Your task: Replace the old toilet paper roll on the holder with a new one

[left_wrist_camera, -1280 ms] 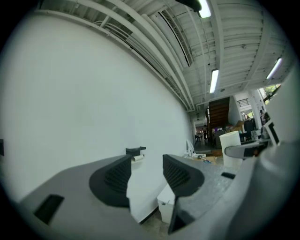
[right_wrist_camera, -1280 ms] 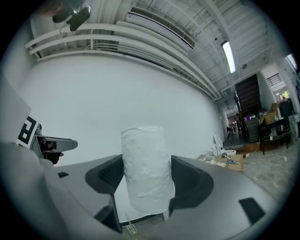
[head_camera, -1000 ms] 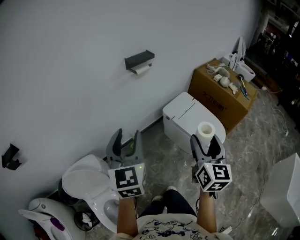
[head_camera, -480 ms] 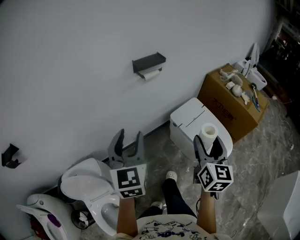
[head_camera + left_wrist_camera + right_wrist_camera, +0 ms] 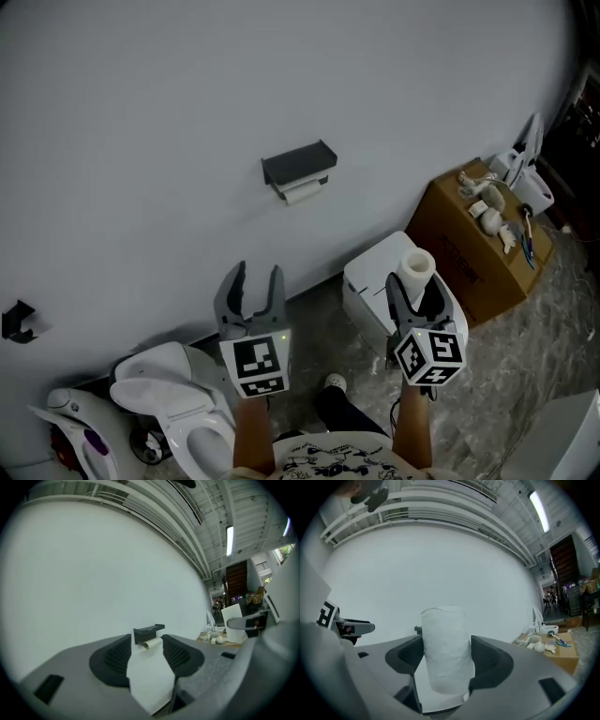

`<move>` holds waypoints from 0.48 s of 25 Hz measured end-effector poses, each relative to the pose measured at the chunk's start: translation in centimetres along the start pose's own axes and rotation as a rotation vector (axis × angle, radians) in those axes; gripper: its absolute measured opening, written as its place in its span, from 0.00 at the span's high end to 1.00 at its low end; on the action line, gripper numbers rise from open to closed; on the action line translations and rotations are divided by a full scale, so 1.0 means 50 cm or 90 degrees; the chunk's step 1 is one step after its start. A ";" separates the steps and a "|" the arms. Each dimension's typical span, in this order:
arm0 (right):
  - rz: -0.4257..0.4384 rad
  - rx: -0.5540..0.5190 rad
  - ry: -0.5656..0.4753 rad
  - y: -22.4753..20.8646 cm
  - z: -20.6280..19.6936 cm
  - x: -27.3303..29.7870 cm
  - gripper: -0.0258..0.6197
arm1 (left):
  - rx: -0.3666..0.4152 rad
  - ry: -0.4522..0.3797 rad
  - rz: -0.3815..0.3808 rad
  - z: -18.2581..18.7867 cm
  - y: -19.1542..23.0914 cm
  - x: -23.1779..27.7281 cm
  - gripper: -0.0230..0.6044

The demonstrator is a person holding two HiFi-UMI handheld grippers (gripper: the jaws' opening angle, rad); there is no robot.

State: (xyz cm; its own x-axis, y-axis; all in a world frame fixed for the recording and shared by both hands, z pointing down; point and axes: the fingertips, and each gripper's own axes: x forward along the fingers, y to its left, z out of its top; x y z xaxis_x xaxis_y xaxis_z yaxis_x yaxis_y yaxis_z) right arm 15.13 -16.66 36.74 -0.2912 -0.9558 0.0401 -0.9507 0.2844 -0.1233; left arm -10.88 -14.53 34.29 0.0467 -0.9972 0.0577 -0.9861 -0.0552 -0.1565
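Barely begun — the old roll (image 5: pixel 302 192) sits on the far wall holder (image 5: pixel 298 164). The right gripper (image 5: pixel 413 281) pinches the new roll (image 5: pixel 413 262) upright; the left gripper (image 5: pixel 251 279) has its jaws spread, empty — both well short of the holder.

Matt, paper and gloss
Holder (image 5: pixel 299 164): matt dark plastic on a smooth matt wall (image 5: pixel 141 141); below it, the new roll (image 5: pixel 445 648) is dimpled paper, the toilet (image 5: pixel 169 394) glossy white.

The floor (image 5: pixel 530 352) carries a cardboard box (image 5: pixel 461 262) and a toilet (image 5: pixel 370 277).
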 end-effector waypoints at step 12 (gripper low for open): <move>0.021 0.009 0.000 -0.142 0.025 0.173 0.47 | 0.011 0.007 0.038 0.024 -0.052 0.173 0.66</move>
State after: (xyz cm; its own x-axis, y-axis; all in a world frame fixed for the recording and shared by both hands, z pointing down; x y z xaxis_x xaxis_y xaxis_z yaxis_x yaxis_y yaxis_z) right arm 19.51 -27.06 36.74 -0.3227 -0.9458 0.0361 -0.9389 0.3151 -0.1382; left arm -7.73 -23.05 34.00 -0.0142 -0.9982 0.0584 -0.9841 0.0036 -0.1774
